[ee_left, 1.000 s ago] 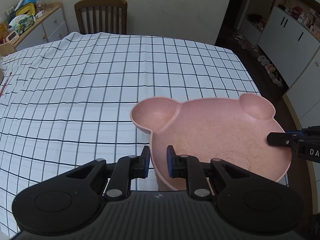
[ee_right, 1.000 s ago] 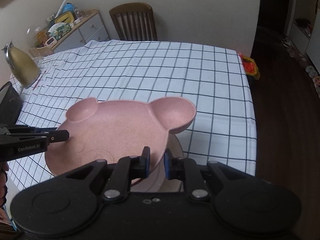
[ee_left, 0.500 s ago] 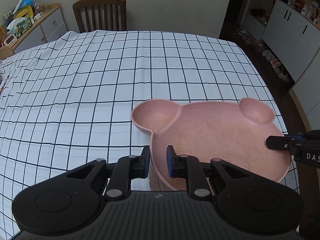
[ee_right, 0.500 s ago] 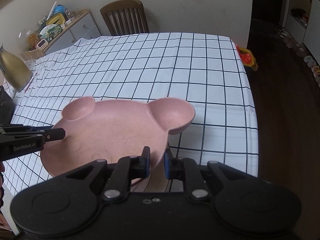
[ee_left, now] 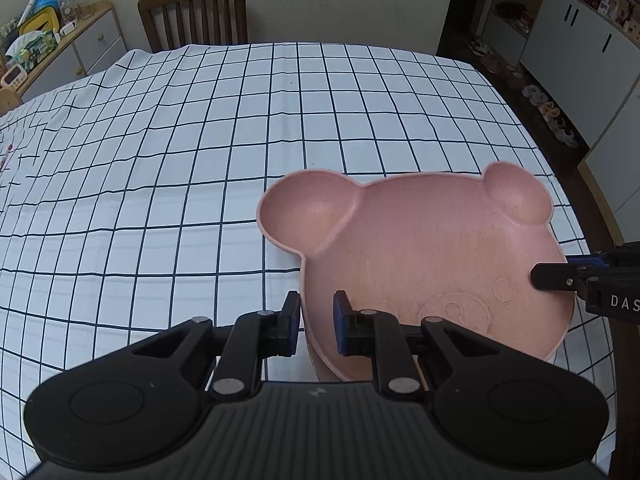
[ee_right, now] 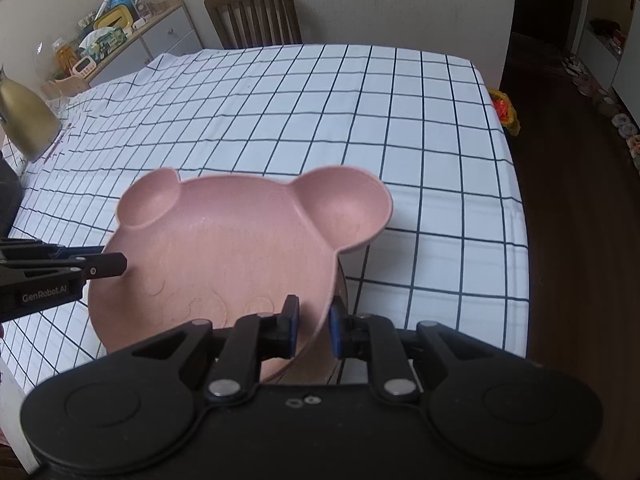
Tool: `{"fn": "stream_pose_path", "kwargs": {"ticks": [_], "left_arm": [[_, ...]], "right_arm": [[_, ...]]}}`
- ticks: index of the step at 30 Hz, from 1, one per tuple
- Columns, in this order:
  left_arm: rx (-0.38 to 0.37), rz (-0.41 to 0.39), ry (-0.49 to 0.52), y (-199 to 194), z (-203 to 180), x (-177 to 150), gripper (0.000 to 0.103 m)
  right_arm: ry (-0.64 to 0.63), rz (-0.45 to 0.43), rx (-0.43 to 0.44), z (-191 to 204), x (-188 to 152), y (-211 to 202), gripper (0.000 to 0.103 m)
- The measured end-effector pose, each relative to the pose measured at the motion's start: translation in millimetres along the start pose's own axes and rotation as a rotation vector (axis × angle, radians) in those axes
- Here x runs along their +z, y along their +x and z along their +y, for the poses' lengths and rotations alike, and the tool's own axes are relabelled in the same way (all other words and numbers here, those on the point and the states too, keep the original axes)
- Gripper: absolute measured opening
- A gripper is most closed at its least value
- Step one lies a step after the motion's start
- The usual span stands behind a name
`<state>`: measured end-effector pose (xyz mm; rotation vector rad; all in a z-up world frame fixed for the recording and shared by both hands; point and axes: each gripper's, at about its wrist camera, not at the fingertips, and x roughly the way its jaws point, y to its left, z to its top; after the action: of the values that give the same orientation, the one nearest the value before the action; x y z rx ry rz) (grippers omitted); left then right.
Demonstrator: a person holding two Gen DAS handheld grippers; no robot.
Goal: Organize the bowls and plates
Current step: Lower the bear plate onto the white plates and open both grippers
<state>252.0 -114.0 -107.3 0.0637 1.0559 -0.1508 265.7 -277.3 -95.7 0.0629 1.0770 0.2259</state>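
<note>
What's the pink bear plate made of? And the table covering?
Pink bear plate: looks like moulded plastic or a fibre composite; matte, finely speckled, embossed face lines, thin even rim. Table covering: looks like woven fabric, white with a dark grid; it wrinkles and drapes over the edge.

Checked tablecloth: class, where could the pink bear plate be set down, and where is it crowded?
Bare cloth runs from the bear plate to the wooden chair. Crowded: the near edge, where something pink lies under the plate, and the gold jug corner.

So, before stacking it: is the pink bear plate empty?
Empty. The pink bear plate shows bare main and ear compartments.
</note>
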Motion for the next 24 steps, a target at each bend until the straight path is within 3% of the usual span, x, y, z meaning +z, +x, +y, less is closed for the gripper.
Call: {"fn": "stream_pose_path", "kwargs": {"ticks": [12, 24], "left_arm": [[-0.001, 0.023, 0.027, 2.3, 1.7, -3.4, 0.017], [-0.041, -0.004, 0.045, -24.2, 7.2, -15.6, 0.017]], "right_arm": [[-0.02, 0.029, -0.03, 5.3, -1.5, 1.8, 0.023], [0.012, 0.003, -0.052, 18.3, -14.1, -24.9, 0.043]]}}
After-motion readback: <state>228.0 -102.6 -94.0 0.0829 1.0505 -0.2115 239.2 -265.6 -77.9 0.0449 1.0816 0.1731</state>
